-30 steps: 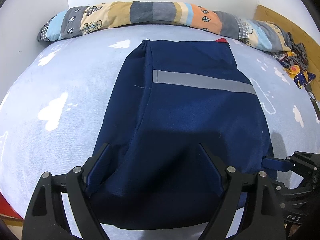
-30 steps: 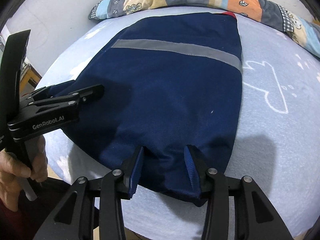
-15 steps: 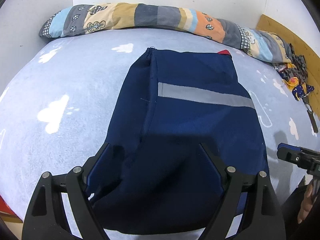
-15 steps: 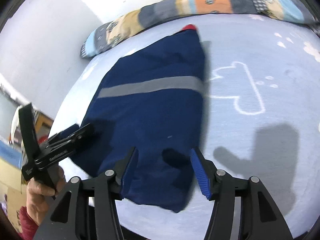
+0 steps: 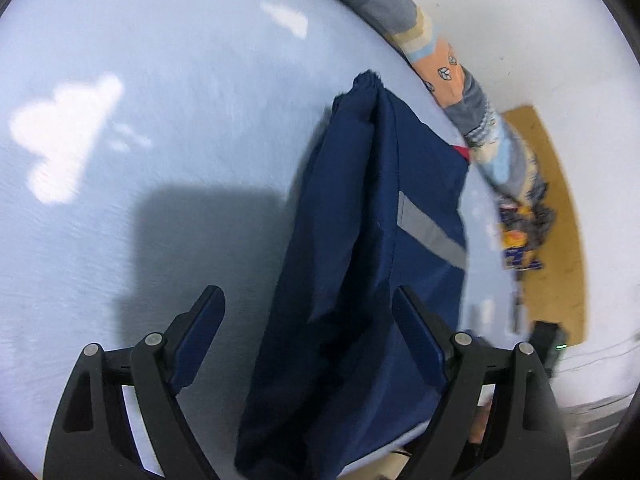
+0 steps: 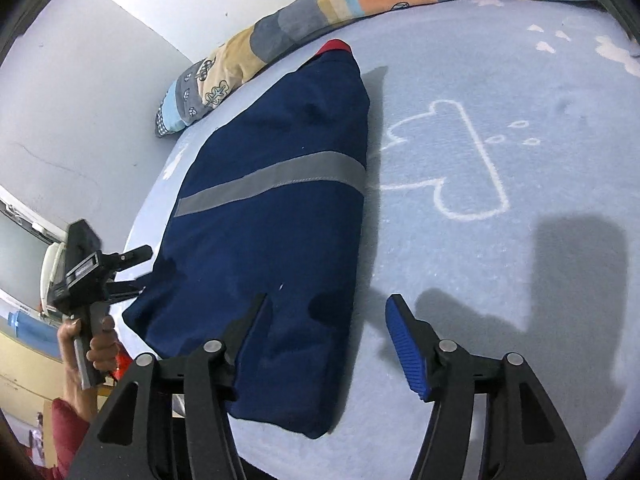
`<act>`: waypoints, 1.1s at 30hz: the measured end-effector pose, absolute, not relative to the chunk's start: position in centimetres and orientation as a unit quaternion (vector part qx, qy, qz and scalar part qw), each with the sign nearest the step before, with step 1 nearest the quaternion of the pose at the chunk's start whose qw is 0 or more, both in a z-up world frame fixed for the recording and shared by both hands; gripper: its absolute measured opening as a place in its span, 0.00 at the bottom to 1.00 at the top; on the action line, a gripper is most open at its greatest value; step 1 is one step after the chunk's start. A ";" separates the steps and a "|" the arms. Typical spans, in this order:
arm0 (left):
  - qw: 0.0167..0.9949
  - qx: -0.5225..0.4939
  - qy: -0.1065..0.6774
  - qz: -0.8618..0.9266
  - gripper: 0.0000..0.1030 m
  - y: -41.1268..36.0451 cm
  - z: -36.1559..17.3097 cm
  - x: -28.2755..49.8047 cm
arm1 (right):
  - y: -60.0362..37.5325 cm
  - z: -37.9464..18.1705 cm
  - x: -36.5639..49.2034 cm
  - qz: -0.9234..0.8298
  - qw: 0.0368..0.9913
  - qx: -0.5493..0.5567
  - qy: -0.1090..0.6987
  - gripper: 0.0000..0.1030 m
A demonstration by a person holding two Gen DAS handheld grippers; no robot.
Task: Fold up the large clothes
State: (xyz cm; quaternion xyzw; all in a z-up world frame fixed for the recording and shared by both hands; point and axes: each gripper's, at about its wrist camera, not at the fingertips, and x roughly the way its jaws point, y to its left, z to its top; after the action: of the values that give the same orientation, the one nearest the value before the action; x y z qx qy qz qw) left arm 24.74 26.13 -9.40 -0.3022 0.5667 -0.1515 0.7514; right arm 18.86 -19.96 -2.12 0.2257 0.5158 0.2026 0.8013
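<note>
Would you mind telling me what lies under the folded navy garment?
The navy garment lies on the light blue bedsheet printed with white clouds. Whatever is directly beneath it, or folded inside, is covered.

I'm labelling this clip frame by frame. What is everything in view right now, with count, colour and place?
folded garment: one, navy with a grey reflective stripe and a red tab at its far end, flat on the bed sheet.
bed sheet: one, pale blue with white cloud prints, under everything.
patchwork bolster: one, orange, grey, tan and blue, along the far edge by the wall.
wall: white, behind the bed.
wooden board: one, tan, beside the bed.
crumpled cloth: one heap, dark blue and yellow, blurred, on the wooden board.
left claw: black with blue pads, open, over the garment's near end.
right claw: black with blue pads, has just been opening, over the garment's near corner.
left hand: holds the left claw's handle; red sleeve below.
</note>
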 end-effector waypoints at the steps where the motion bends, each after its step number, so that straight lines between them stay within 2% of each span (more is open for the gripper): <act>1: 0.737 -0.316 0.574 -0.164 0.84 26.1 -10.0 25.1 | -20.0 -2.3 19.2 0.206 0.799 0.229 0.516 0.68; 10: 0.698 -0.338 0.594 -0.212 0.84 25.1 -11.6 26.4 | -19.4 -5.3 23.9 0.237 0.760 0.274 0.540 0.68; 12: 0.696 -0.335 0.596 -0.218 0.84 24.9 -11.7 26.6 | -19.0 -5.7 24.6 0.246 0.755 0.288 0.535 0.74; 15: 0.695 -0.327 0.595 -0.235 0.85 24.4 -11.7 27.0 | -17.7 -6.2 26.0 0.277 0.740 0.309 0.529 0.75; 18: 0.705 -0.316 0.587 -0.243 0.84 23.5 -11.8 27.2 | -15.9 -6.3 26.6 0.293 0.744 0.285 0.529 0.77; 19: 0.709 -0.308 0.585 -0.244 0.82 23.0 -11.8 27.3 | -15.5 -6.1 26.8 0.294 0.749 0.273 0.527 0.76; 20: 0.718 -0.292 0.581 -0.248 0.68 22.1 -11.4 27.4 | -15.0 -5.8 26.9 0.293 0.755 0.262 0.525 0.72; 21: 0.716 -0.286 0.582 -0.257 0.59 21.6 -11.3 27.4 | -14.8 -5.3 26.9 0.291 0.761 0.254 0.521 0.64; 22: 0.714 -0.277 0.586 -0.265 0.56 20.7 -11.1 27.5 | -14.9 -4.8 26.8 0.290 0.767 0.251 0.513 0.59; 24: 0.723 -0.255 0.586 -0.263 0.56 19.7 -10.5 27.5 | -15.4 -3.6 26.6 0.297 0.774 0.254 0.498 0.42; 26: 0.728 -0.254 0.579 -0.263 0.56 19.0 -9.7 27.7 | -15.7 -2.4 26.4 0.306 0.780 0.254 0.484 0.37; 33: 0.755 -0.248 0.530 -0.296 0.56 14.0 -5.7 29.0 | -19.0 2.3 26.4 0.291 0.829 0.202 0.433 0.36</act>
State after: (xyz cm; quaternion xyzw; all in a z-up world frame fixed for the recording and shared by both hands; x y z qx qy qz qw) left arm 29.03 13.98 -5.71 -0.2477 0.5296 -0.2957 0.7554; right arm 26.37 -19.02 2.26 0.2020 0.4327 0.2908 0.8291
